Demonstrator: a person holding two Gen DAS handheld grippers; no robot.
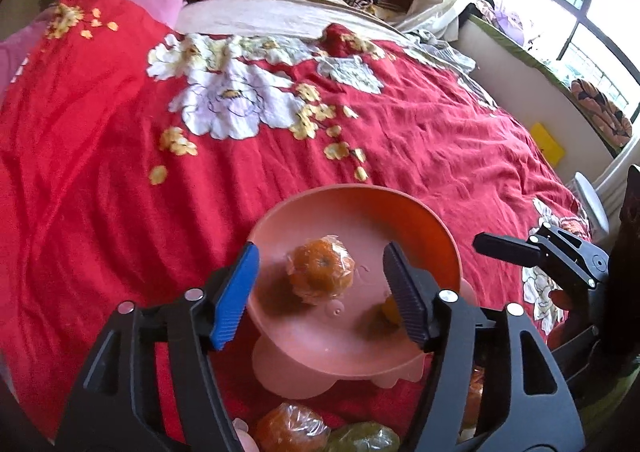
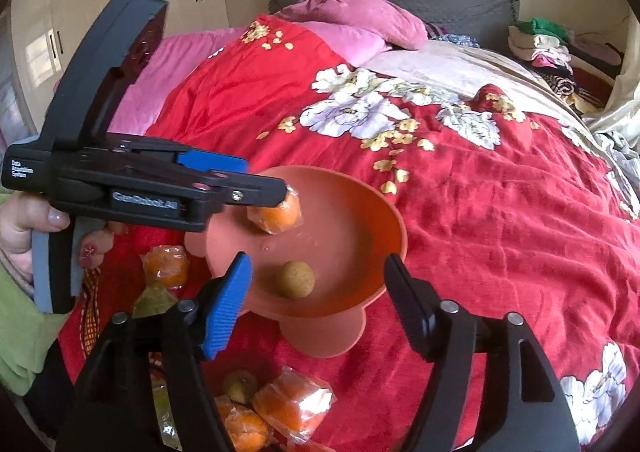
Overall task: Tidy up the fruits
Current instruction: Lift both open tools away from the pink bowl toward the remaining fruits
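Two fruits lie in the bowl [image 2: 360, 212]: an orange [image 2: 276, 214] at 10 o'clock, a brown ball [image 2: 295, 279] near 6. Both claws, left [image 1: 320, 292] and right [image 2: 316, 304], are spread, empty. Several wrapped fruits [image 2: 292, 404] remain on the bed [image 2: 480, 212].

Fruit lying in and around a pink bowl [image 2: 384, 212] on a red bedspread.

The footed bowl is standing upright, holding two pieces well apart: a wrapped orange [image 1: 321, 270] sitting in clear film at the far side, and a small round tan fruit [image 2: 295, 279] resting near the front wall, mostly hidden in the left view. More fruit is lying on the spread just beside the bowl's foot: another wrapped orange [image 2: 166, 266] sitting by a wrapped green fruit [image 2: 154, 302], and nearer still a cluster of two wrapped oranges [image 2: 294, 404] lying beside a small yellowish fruit [image 2: 239, 386].
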